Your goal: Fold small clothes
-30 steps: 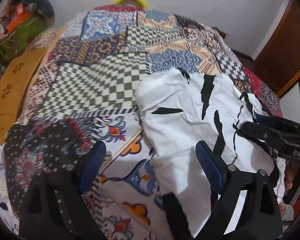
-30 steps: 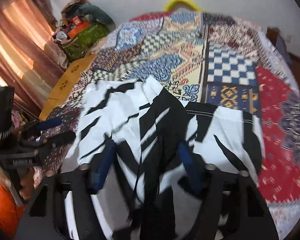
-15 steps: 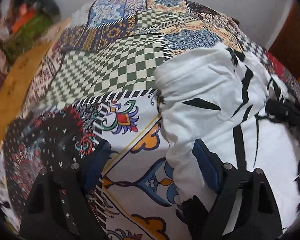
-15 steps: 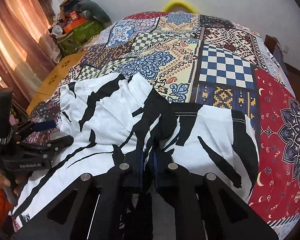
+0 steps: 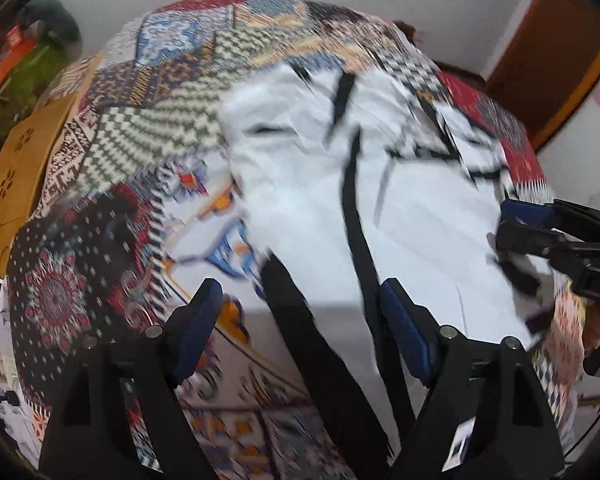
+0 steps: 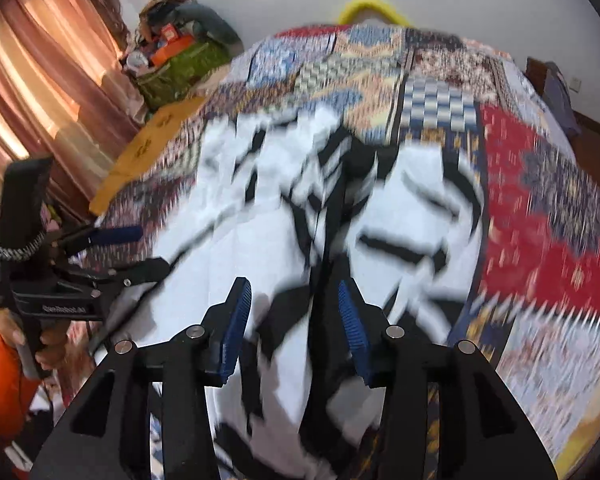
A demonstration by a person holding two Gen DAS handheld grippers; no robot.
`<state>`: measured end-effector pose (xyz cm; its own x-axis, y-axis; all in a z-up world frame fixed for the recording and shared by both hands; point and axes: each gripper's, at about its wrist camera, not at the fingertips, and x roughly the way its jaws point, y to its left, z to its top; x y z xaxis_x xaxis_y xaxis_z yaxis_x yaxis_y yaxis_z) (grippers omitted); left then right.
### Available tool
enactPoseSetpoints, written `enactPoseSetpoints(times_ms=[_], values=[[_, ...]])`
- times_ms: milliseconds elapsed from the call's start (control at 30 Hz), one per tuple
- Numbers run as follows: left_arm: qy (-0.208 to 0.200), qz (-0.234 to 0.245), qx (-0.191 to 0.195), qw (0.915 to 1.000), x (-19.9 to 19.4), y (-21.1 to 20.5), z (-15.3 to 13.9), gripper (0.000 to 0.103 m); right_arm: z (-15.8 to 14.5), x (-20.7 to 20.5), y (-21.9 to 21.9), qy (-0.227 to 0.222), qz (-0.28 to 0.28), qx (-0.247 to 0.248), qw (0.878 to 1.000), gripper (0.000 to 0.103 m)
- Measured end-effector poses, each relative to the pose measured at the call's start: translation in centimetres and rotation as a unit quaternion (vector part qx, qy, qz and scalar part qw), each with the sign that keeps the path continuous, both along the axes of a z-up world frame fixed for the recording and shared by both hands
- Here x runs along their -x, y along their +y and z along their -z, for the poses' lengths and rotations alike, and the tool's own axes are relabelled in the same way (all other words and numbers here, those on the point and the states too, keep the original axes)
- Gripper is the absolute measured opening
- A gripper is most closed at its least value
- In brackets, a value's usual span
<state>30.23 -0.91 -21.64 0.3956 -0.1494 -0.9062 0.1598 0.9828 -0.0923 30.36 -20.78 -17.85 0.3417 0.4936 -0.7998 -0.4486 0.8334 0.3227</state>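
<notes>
we see left gripper (image 5: 300,320) spread, closing, garment (image 5: 340,200) between unpinched | right gripper (image 6: 294,320) just reopened, cloth between, ungripped | garment on bedspread (image 5: 132,128), long axis running ahead of both grippers; right nearer its middle

Garment (image 5: 400,208) lies on bedspread (image 5: 148,128), box (image 5: 16,168) left

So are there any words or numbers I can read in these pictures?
"DAS": partial white letters on the right gripper, cut off.
Pale lettering on the left gripper: too blurred to read.
Orange box on the heap by the curtain: too blurred.
</notes>
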Motion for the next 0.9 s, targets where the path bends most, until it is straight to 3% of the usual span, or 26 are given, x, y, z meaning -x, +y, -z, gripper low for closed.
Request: enactPoseSetpoints(times_ms=[67, 167, 333, 500, 633, 800, 900], values=[[0.003, 0.004, -0.016, 0.9999, 0.8, -0.5, 0.5, 0.081, 1.1, 0.9, 0.2, 0.007, -0.005, 0.003, 1.000, 0.041], [-0.005, 0.010, -0.046, 0.9989, 2.0, -0.9, 1.1, 0.083, 2.0, 1.8, 0.4, 0.010, -0.017, 0.007, 1.000, 0.012], [-0.005, -0.016, -0.031, 0.9994, 3.4, 0.6, 1.7, 0.083, 2.4, 2.2, 0.1, -0.016, -0.007, 0.030, 0.999, 0.007], [-0.006, -0.032, -0.022, 0.9992, 4.4, 1.7, 1.9, 0.084, 3.5, 2.1, -0.7, 0.000, 0.012, 0.027, 1.000, 0.006], [-0.008, -0.035, -0.025, 0.9991, 5.0, 1.9, 1.3, 0.083, 2.4, 2.6, -0.4, -0.008, 0.008, 0.042, 0.999, 0.006], [-0.018, -0.039, -0.024, 0.9988, 5.2, 2.2, 0.3, 0.083, 0.1, 3.3, -1.0, -0.027, 0.001, 0.035, 0.999, 0.012], [-0.035, -0.038, -0.027, 0.9983, 4.9, 2.7, -0.7, 0.082, -1.2, 3.5, -1.8, -0.046, 0.010, 0.026, 0.999, 0.046]])
